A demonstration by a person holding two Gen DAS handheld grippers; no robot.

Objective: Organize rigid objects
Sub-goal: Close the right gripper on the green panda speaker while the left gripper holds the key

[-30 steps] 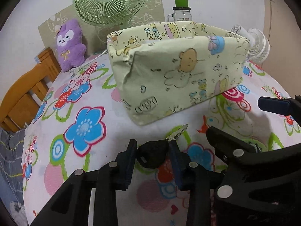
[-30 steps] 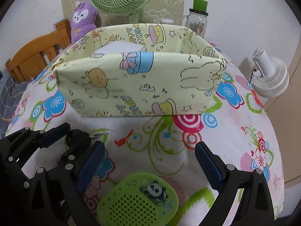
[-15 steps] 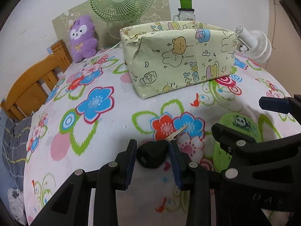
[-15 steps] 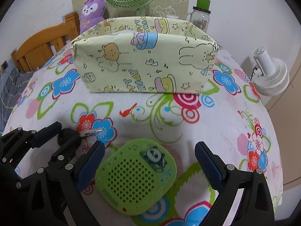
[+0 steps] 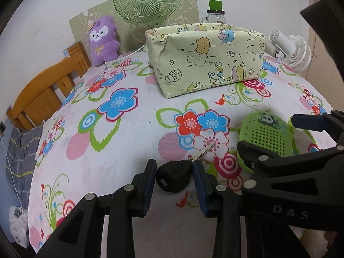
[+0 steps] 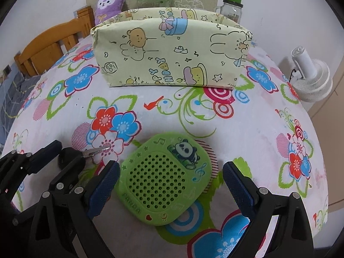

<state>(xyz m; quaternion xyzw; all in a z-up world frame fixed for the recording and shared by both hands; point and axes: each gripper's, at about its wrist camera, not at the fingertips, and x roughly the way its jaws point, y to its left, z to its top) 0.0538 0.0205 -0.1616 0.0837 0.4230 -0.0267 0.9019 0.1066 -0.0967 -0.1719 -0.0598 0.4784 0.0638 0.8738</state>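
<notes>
My left gripper (image 5: 174, 167) is shut on a black-headed key (image 5: 174, 177), whose metal blade sticks out forward over the flowered tablecloth (image 5: 129, 150). The right wrist view shows that key (image 6: 68, 158) at the lower left. My right gripper (image 6: 171, 167) stands open, one finger on each side of a flat green panda gadget (image 6: 163, 178) that lies on the cloth; the pads do not touch it. A pale green cartoon-print fabric box (image 6: 172, 56) stands open-topped at the back of the table, well beyond both grippers.
Behind the box are a green fan (image 5: 146, 0), a purple plush (image 5: 103, 38) and a jar with a green lid (image 5: 215, 15). A small white fan (image 6: 311, 79) sits at the right edge. A wooden chair (image 5: 43, 90) stands off the left side.
Both grippers have drawn back from the fabric box, which now looks smaller and farther. The green panda gadget has come in between the right fingers. The key stays clamped in the left gripper.
</notes>
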